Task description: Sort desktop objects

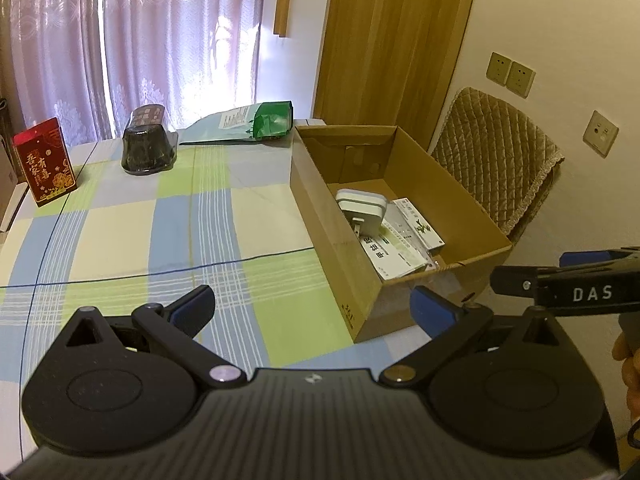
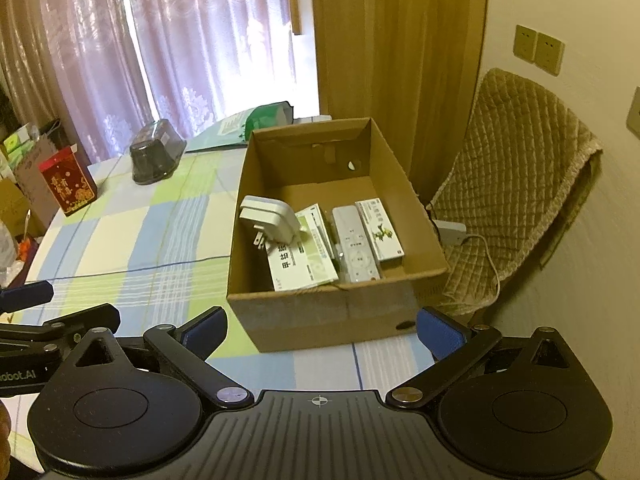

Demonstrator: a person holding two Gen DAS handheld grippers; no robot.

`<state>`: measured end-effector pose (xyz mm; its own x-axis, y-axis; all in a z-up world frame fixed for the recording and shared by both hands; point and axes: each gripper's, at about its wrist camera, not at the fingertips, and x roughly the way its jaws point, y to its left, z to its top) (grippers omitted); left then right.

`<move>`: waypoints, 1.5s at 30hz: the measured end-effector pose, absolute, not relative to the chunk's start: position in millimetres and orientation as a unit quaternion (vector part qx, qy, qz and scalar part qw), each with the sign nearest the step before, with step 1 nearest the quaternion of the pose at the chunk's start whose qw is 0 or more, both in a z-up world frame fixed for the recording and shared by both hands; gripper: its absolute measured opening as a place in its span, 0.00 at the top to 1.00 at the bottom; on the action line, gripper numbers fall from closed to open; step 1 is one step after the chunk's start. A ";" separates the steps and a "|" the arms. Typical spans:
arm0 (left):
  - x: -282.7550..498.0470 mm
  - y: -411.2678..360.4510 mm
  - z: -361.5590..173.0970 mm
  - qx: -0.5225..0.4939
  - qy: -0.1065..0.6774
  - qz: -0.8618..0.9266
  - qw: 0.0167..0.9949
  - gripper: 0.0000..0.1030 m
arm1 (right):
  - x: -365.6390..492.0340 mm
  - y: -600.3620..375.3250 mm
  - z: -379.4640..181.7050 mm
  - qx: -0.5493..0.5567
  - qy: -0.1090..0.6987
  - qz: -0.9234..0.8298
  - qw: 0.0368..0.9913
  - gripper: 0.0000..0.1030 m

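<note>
Cardboard box (image 2: 320, 320): held white plug (image 2: 268, 220), remote (image 2: 354, 248).
Left gripper (image 1: 312, 308): fingers apart, empty.
Right gripper (image 2: 320, 330): fingers apart, empty.

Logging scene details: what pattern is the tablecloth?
The tablecloth is plaid in blue, green and cream checks; clearest in the left wrist view.

checked tablecloth (image 1: 160, 220) — blue-green, brown box (image 2: 320, 312), red tin (image 1: 44, 166)

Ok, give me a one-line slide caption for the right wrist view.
Open right tool faces a cardboard box holding a white plug adapter, remote and medicine packets.
</note>
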<state>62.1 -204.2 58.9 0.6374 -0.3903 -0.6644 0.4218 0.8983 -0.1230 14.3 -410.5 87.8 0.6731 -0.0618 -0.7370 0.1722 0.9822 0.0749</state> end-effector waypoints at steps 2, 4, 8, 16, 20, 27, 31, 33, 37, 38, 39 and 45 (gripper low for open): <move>58.3 -202.6 61.3 0.019 0.363 -0.226 0.904 0.01 | 7.3 -409.5 90.2 0.071 0.399 -0.067 0.912 0.00; 54.5 -201.6 63.8 0.018 0.363 -0.228 0.903 0.01 | 0.4 -408.5 92.5 0.074 0.400 -0.067 0.911 0.00; 48.5 -201.6 67.0 0.018 0.365 -0.232 0.902 0.01 | -11.9 -407.0 95.4 0.080 0.398 -0.072 0.911 0.00; 38.5 -206.6 66.9 0.016 0.372 -0.238 0.897 0.01 | -27.5 -401.4 100.9 0.069 0.396 -0.082 0.912 0.00; 35.5 -207.9 65.3 0.015 0.373 -0.235 0.897 0.01 | -30.8 -399.2 100.6 0.067 0.398 -0.082 0.911 0.00; 34.0 -210.1 63.1 0.018 0.374 -0.229 0.898 0.01 | -33.6 -398.1 99.0 0.065 0.401 -0.086 0.910 0.00; 33.9 -211.2 60.4 0.020 0.374 -0.227 0.899 0.01 | -34.0 -399.1 97.9 0.066 0.403 -0.086 0.909 0.00; 33.7 -212.0 59.7 0.022 0.373 -0.228 0.899 0.01 | -34.1 -399.7 97.3 0.067 0.404 -0.087 0.908 0.00; 33.4 -213.5 59.4 0.026 0.369 -0.230 0.900 0.01 | -33.9 -401.1 95.4 0.069 0.405 -0.088 0.907 0.00; 33.4 -213.8 59.2 0.026 0.368 -0.229 0.900 0.01 | -33.8 -401.3 94.8 0.069 0.406 -0.089 0.907 0.00; 33.3 -214.2 59.1 0.027 0.368 -0.229 0.901 0.01 | -33.8 -401.4 94.2 0.069 0.406 -0.088 0.907 0.00; 33.8 -215.8 55.9 0.029 0.371 -0.229 0.900 0.01 | -33.1 -402.6 90.3 0.070 0.410 -0.089 0.905 0.00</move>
<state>33.8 -215.8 55.9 0.6206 -0.3895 -0.6806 0.4331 0.8938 -0.1166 -33.1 -402.6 90.3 0.6476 -0.1036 -0.7549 0.2185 0.9744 0.0537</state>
